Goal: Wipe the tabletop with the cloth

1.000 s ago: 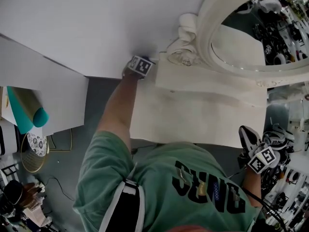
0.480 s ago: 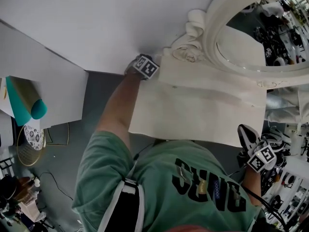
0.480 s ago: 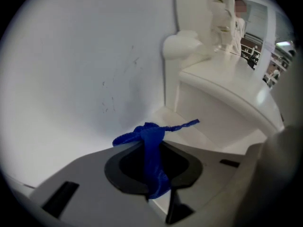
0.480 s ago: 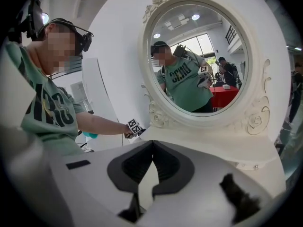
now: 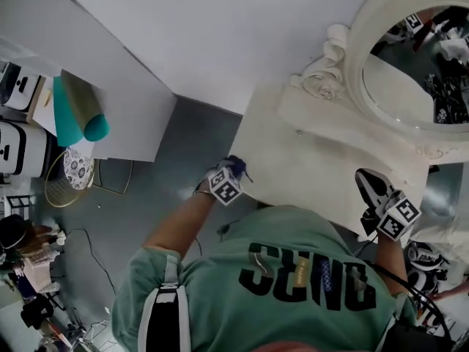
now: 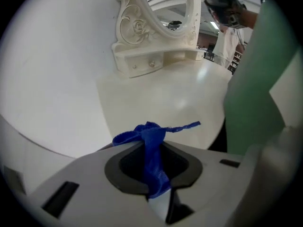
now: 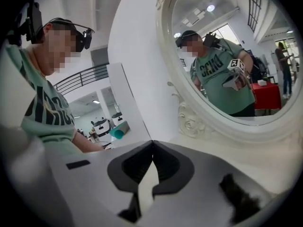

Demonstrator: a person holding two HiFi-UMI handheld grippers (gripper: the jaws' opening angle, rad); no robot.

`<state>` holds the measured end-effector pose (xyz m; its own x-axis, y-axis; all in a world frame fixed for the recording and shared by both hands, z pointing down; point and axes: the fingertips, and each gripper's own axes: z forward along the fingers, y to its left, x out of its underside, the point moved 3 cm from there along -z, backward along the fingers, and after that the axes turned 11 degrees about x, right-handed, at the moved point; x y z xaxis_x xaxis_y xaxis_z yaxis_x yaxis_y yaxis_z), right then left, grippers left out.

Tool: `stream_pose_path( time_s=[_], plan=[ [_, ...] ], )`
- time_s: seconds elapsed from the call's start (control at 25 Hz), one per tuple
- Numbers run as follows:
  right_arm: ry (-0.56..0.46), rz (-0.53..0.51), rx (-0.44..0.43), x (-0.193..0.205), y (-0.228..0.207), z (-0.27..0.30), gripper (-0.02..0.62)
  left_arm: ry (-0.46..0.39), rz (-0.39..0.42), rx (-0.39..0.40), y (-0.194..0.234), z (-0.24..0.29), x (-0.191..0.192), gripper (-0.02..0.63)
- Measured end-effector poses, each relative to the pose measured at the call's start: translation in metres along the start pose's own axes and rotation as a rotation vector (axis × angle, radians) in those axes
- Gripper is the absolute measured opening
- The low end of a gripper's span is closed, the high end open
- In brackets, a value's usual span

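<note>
A small blue cloth is pinched between the jaws of my left gripper, bunched up with a thin strip trailing to the right. In the head view this left gripper sits at the near left edge of the cream tabletop, the blue cloth just showing above its marker cube. My right gripper hovers at the table's near right edge. Its jaws meet at the tips with nothing between them.
An ornate cream mirror with small drawers stands at the back of the table against a white wall. A white cabinet with a teal roll is at the left. Cluttered gear lies on the grey floor at the far left.
My left gripper has pulled back from the far left corner near the mirror base to the near left edge of the tabletop. The head view has shifted; the right gripper stays put.
</note>
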<state>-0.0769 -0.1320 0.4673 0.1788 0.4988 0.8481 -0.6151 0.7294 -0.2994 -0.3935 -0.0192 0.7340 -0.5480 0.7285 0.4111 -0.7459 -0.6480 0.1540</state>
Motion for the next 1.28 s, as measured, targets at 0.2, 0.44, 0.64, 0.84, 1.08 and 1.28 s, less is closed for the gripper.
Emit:
stream_pose_path(
  time_s=[0.2,0.44,0.64,0.84,1.08,1.28],
  plan=[
    [-0.006,-0.046,-0.123,-0.016,0.013,0.03,0.012,-0.001,-0.138,-0.011,-0.036,-0.011,0.049,0.084],
    [-0.039,-0.039,-0.064,-0.019,0.004,0.014,0.012,-0.106,-0.171,-0.002,0.008,-0.033,0.011,0.084],
    [-0.053,0.018,0.133,-0.016,-0.029,-0.033,0.012,-0.203,0.027,-0.047,0.112,-0.018,-0.142,0.084],
    [-0.026,0.068,0.341,0.0,-0.04,-0.09,0.012,-0.131,0.221,-0.05,0.183,0.041,-0.241,0.084],
    [-0.021,0.154,0.524,0.024,-0.043,-0.142,0.012,-0.032,0.399,0.024,0.203,0.095,-0.271,0.084],
    [0.001,0.145,0.51,0.025,-0.047,-0.136,0.012,-0.031,0.445,0.037,0.197,0.097,-0.27,0.084]
  ],
)
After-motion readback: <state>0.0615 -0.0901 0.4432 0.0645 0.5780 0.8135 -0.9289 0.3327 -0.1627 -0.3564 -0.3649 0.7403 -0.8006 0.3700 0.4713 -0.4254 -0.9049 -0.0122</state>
